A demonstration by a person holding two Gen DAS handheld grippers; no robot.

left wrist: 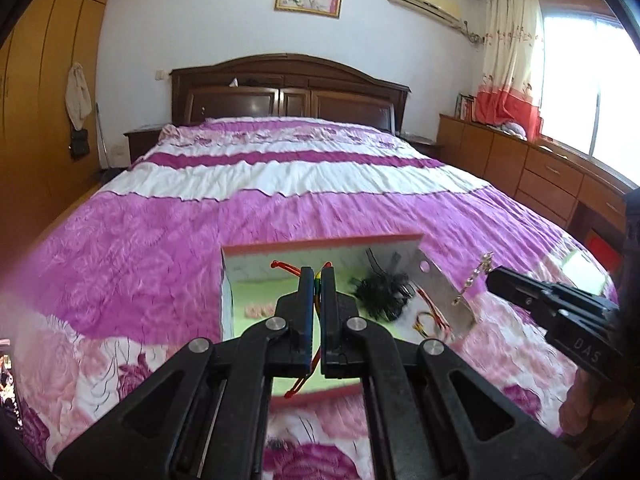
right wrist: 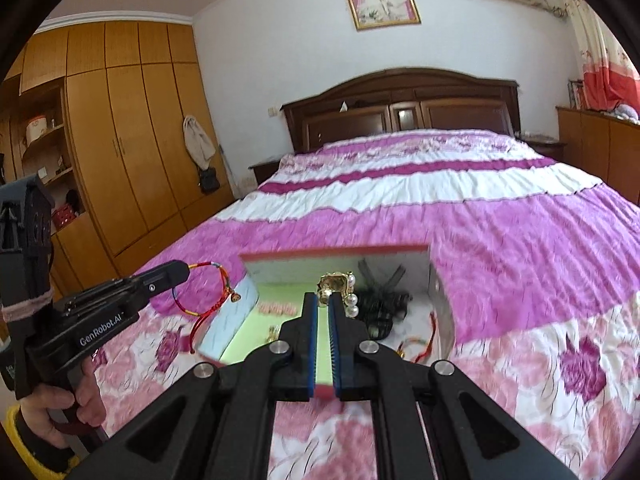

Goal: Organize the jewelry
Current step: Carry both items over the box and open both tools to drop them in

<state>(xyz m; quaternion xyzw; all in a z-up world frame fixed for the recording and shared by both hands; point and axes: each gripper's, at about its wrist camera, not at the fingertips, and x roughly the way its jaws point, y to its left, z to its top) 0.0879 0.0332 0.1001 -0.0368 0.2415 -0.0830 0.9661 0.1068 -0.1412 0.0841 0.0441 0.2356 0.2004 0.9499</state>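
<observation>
1. My left hand-held gripper (left wrist: 317, 280) is clenched on a red string bracelet (right wrist: 208, 300). The bracelet hangs from its tip, with a small charm on it.
2. My right hand-held gripper (right wrist: 325, 300) is clenched on a gold and pearl chain (right wrist: 342, 286). The pearls dangle just past its tip, on the right side.
3. An open box (right wrist: 440, 304) sits on the bed (left wrist: 160, 248), right under and in front of both hand-held grippers. It has a pink rim and a green floor.
4. Inside the box, ahead of my right hand-held gripper and a bit to the right, lies a black fluffy hair tie (left wrist: 380, 296).
5. Near the right wall of the box lie more red strings (right wrist: 420, 344).
6. To the left of my right hand-held gripper, on the green floor, lies a row of little pink things (right wrist: 276, 308).
7. A person's hand (right wrist: 60, 412) holds the left hand-held gripper's handle.
</observation>
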